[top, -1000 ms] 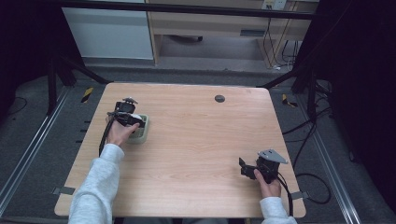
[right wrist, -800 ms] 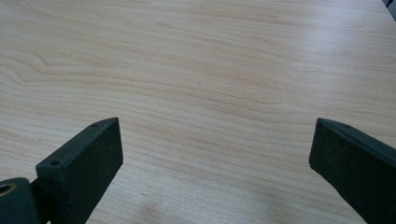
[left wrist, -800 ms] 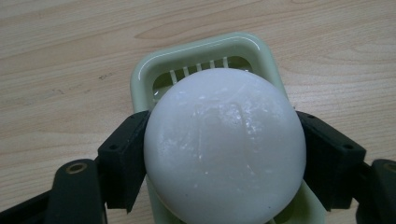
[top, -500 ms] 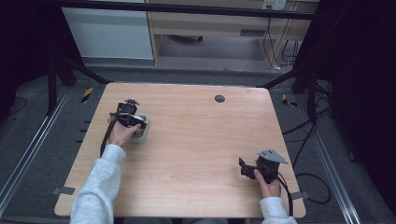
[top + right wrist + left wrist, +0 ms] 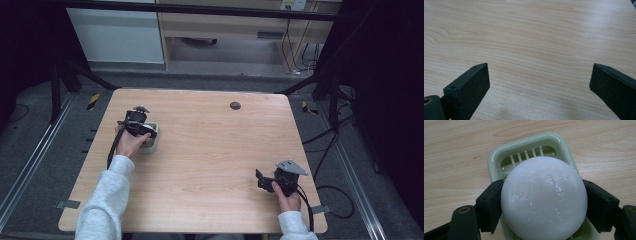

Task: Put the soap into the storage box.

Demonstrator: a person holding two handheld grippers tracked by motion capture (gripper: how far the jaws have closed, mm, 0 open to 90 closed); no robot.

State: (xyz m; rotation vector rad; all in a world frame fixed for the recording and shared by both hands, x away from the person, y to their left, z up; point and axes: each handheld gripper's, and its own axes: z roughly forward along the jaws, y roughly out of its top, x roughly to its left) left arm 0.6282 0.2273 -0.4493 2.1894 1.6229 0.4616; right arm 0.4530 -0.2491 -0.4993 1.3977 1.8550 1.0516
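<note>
Over at the left side of the pale wooden counter [image 5: 210, 150], the left gripper [image 5: 544, 200] has its black jaws clamped on either side of a smooth white round soap bar [image 5: 544, 197]. The soap sits over a pale green plastic slotted soap dish [image 5: 524, 147] on the wood. Near the front right corner, the right gripper [image 5: 539, 82] hovers low over bare wood, its jaws spread wide apart with nothing between them.

The high view is looking steeply down on the desk [image 5: 210, 150]; both gripper views are hovering close above its wood.
</note>
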